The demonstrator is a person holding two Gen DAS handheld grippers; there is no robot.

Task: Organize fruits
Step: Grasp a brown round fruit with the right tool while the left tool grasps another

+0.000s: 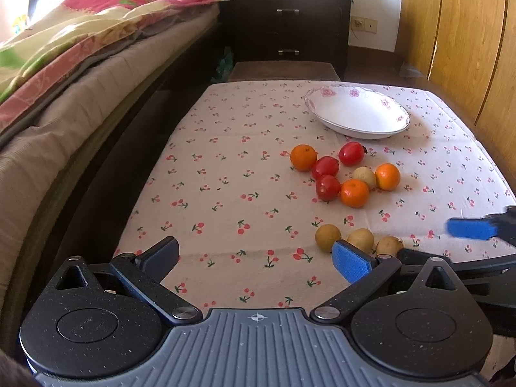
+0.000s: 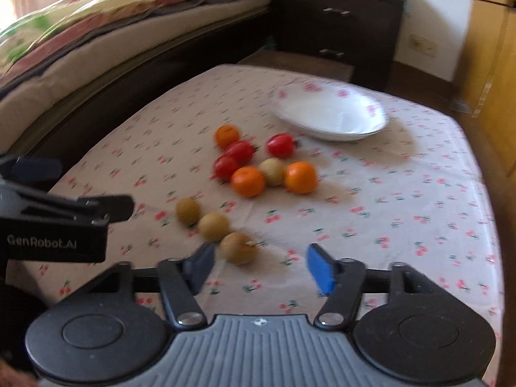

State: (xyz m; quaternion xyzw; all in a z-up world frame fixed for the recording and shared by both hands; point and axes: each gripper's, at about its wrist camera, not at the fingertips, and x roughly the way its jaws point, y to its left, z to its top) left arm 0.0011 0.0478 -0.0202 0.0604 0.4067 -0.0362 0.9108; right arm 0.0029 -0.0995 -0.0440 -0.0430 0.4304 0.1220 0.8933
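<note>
Table (image 1: 225, 174) — covered with a cherry-print cloth, beside a bed (image 1: 80, 74).

Bowl (image 1: 356, 111) — white, floral rim, stood at the far side of the table, nothing in it.

Fruit cluster, just in front of the bowl: three oranges (image 1: 354, 193), three red fruits (image 1: 325, 167) and one pale brown fruit (image 1: 364, 177), several touching one another.

Brown fruits (image 1: 328, 237) — three in a row, nearer the grippers, apart from the cluster.

Left gripper (image 1: 256, 256) — jaws stood wide apart over bare cloth, nothing between them; its right finger sat just in front of the brown row.

Right gripper (image 2: 261, 266) — jaws parted, not touching anything; the nearest brown fruit (image 2: 238, 247) lay just beyond the left fingertip, at the mouth of the gap rather than between the pads. View blurred.
</note>
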